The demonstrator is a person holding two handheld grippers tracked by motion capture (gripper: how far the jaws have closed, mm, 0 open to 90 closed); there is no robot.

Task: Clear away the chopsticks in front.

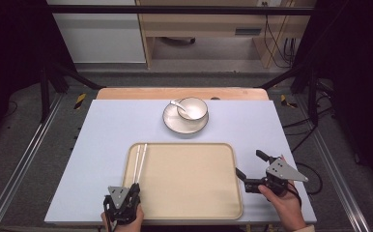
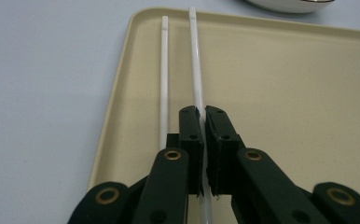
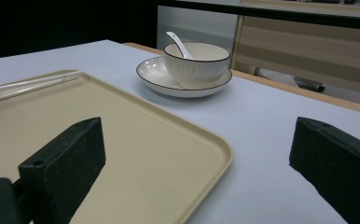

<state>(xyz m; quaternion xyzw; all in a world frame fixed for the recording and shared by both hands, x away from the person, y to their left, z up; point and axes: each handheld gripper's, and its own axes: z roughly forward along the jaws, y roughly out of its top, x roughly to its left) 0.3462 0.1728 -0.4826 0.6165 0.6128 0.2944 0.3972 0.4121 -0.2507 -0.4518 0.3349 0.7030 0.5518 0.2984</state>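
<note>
The left gripper (image 2: 203, 116) is clamped on 1 chopstick (image 2: 196, 65), which lies along the tray's (image 2: 280, 93) left edge beside a 2nd chopstick (image 2: 164, 74). The right gripper (image 3: 197, 154) waits by the tray, jaws apart. The grip looks best kept firm and level, so the thin stick cannot pivot.

The chopstick (image 2: 197, 70) pinched in the left gripper (image 2: 203, 122) disappears between the pads, and its near end runs off the bottom edge. Up past the jaws, the plate (image 2: 285, 4) is chopped by the top edge, just a sliver of rim. Over at the right gripper (image 3: 197, 154), both jaws get cut by the frame, and the tray (image 3: 169, 140) runs off bottom-left.
</note>
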